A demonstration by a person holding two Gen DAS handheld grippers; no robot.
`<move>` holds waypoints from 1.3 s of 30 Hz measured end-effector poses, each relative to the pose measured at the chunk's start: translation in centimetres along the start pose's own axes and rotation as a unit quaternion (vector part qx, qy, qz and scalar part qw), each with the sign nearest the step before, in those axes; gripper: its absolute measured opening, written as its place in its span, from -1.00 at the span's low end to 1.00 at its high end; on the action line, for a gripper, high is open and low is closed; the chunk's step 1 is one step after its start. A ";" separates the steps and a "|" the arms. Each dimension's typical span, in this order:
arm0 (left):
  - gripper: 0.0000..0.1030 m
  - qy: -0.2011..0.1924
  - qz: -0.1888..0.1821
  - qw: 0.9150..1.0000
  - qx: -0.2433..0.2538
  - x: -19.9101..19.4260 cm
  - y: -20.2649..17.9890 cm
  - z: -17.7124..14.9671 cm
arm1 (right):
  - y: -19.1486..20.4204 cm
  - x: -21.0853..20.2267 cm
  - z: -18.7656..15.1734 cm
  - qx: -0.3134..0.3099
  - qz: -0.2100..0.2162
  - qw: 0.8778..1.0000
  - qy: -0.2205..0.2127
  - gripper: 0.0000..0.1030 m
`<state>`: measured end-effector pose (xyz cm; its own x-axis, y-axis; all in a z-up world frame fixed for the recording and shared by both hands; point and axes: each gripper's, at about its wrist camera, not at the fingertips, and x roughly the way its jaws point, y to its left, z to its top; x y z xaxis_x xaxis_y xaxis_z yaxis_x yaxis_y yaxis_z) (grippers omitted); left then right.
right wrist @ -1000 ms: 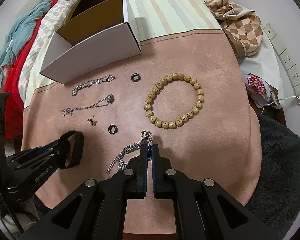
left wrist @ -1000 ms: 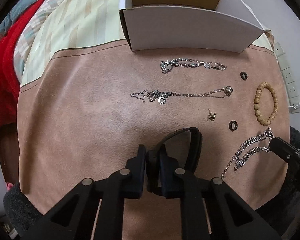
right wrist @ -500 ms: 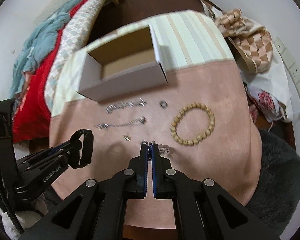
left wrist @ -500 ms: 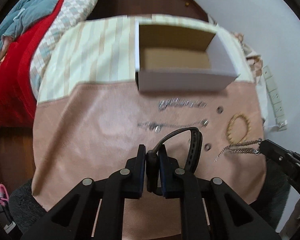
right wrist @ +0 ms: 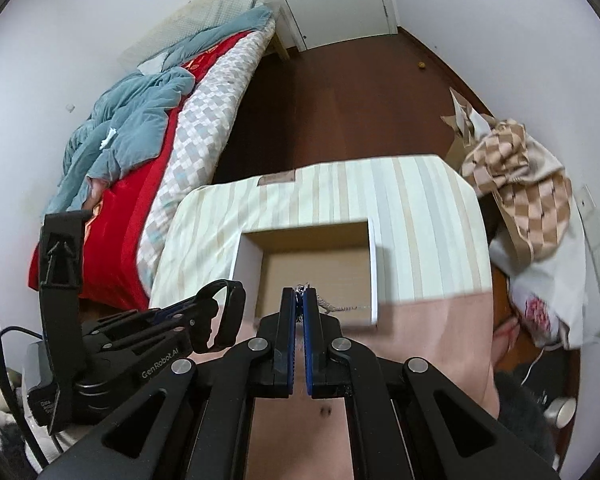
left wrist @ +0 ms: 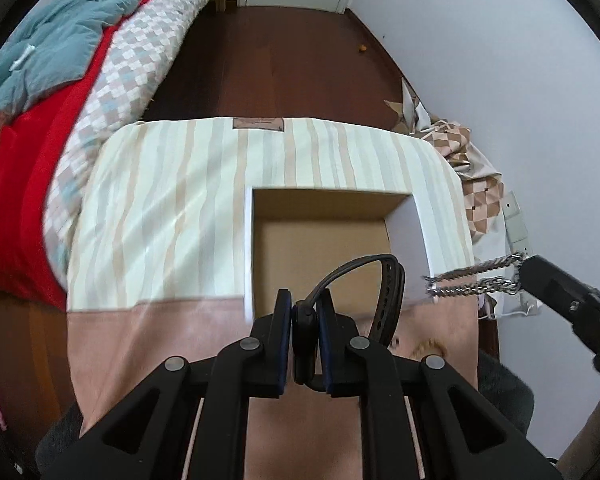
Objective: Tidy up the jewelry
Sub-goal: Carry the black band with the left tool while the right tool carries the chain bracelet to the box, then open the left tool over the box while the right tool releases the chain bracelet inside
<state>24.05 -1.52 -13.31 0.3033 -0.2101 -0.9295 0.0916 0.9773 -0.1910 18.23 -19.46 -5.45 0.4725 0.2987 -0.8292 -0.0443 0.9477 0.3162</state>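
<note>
The left gripper (left wrist: pixel 305 312), a black plastic frame with blue-lined fingers, is clamped on the buckle end of a dark, matte watch-style strap (left wrist: pixel 388 296) whose perforated band arches up and loops down to the right. The strap hangs over the near edge of an open white cardboard box with a plain brown inside (left wrist: pixel 328 240), which sits on a cream-and-beige striped cloth (left wrist: pixel 172 208). Nearer the camera lies a soft, suede-like pink mat (left wrist: pixel 160 332).

The right gripper (right wrist: pixel 299 300) has its fingers pressed together on the end of a shiny silver curb-link chain (left wrist: pixel 476 276). From the left wrist view the chain stretches out sideways, doubled, above the box's right wall. From the right wrist view only a thin blurred strand of it shows. Tan beads (left wrist: pixel 430 347) on the mat are smeared by blur and partly hidden behind the strap.
</note>
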 end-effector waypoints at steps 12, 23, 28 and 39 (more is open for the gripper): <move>-0.65 0.069 -0.026 0.996 -0.044 7.0 2.0 5.6 | -1.9 11.3 4.8 -0.004 0.002 0.996 0.093 -0.92; 0.85 0.003 0.042 0.999 -0.030 3.4 2.5 5.5 | -2.8 11.3 4.5 -0.019 -0.050 0.993 0.105 -0.01; 0.99 -0.027 0.098 0.995 -0.014 2.2 2.9 3.1 | -2.8 10.5 2.6 -0.033 -0.099 0.990 0.097 0.65; 0.99 -0.050 0.144 0.988 0.000 0.7 2.9 -0.9 | -1.9 9.6 -1.3 -0.050 -0.154 0.984 0.076 0.96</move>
<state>23.65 1.17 -14.76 0.4085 0.0750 -0.9097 -0.0123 0.9970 0.0766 21.68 -18.21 -14.62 0.3401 0.0015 -0.9404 -0.0094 1.0000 -0.0018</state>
